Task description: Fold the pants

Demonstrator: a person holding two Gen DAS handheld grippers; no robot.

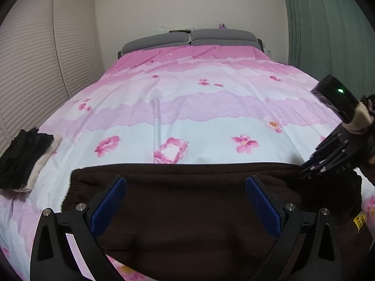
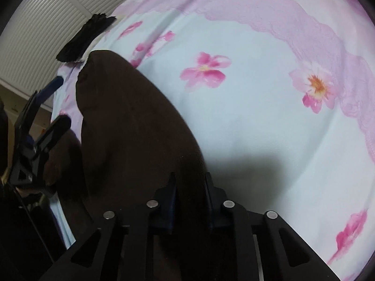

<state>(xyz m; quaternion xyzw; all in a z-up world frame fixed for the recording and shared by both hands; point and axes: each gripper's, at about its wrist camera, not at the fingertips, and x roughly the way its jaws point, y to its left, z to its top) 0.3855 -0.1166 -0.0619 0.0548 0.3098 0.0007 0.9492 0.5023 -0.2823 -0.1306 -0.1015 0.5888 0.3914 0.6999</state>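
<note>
A: Why is the right claw (image 2: 189,182) pinching the brown pants (image 2: 131,121)?

B: To lift that edge for folding. The pants lie on the bed (image 2: 246,117), beneath the left claw (image 1: 186,199), spread wide, holding nothing.

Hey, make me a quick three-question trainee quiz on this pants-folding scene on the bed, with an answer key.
1. True or false: the left gripper is clamped on the brown pants.
2. What lies at the bed's left edge, apart from the pants?
A. a folded black garment
B. a white pillow
C. a laptop
3. Which gripper has pants fabric between its fingers?

Key:
1. False: its blue pads stand wide apart above the fabric.
2. A: the black garment rests on the floral bedcover.
3. The right gripper, closed on the pants' edge.
</note>
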